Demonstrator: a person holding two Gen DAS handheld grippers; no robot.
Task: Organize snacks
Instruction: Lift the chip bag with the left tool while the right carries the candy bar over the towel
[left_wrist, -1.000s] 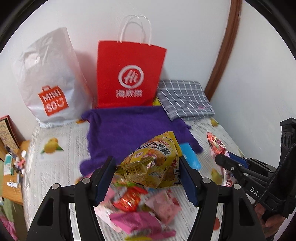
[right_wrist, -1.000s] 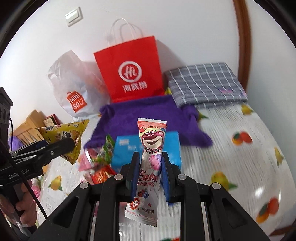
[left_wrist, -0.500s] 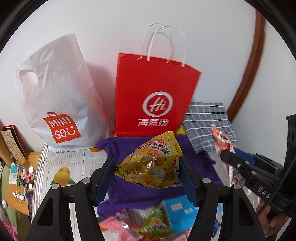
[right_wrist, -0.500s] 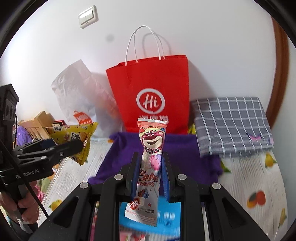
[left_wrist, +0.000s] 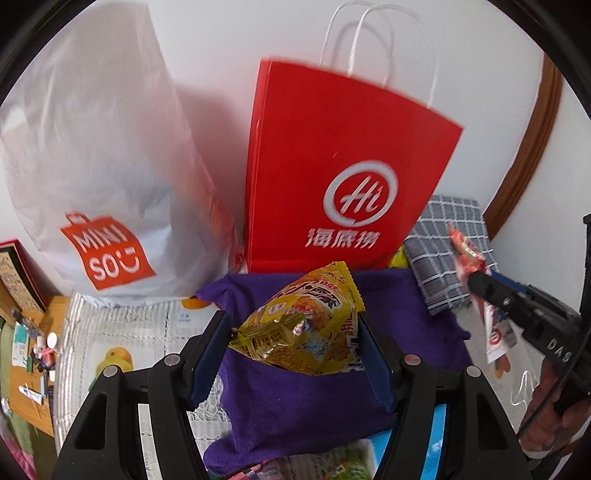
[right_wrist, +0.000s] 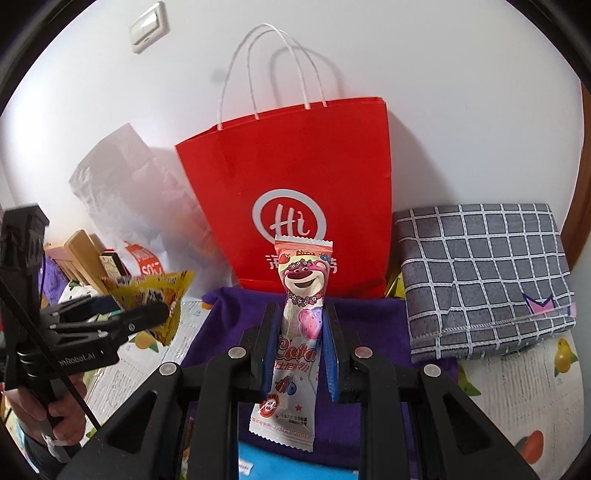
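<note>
Your left gripper (left_wrist: 295, 347) has the chip bag (left_wrist: 306, 328) between its jaws, your right gripper (right_wrist: 301, 350) the lollipop packet (right_wrist: 299, 332). Ahead of both jaws stands the paper bag (right_wrist: 295, 177), plastic bag (left_wrist: 92, 177) to its left, folded cloth (right_wrist: 484, 277) to its right, towel (left_wrist: 295, 406) spread underneath.

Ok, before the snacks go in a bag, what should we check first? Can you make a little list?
1. Left gripper pinching the yellow snack bag: ok.
2. Right gripper clamped on the pink bear candy packet: ok.
3. Red paper bag standing upright against the wall: ok.
4. Red paper bag's mouth open wide enough: cannot tell.
5. White plastic bag open at the top: cannot tell.
6. The two grippers apart, not bumping: ok.
</note>
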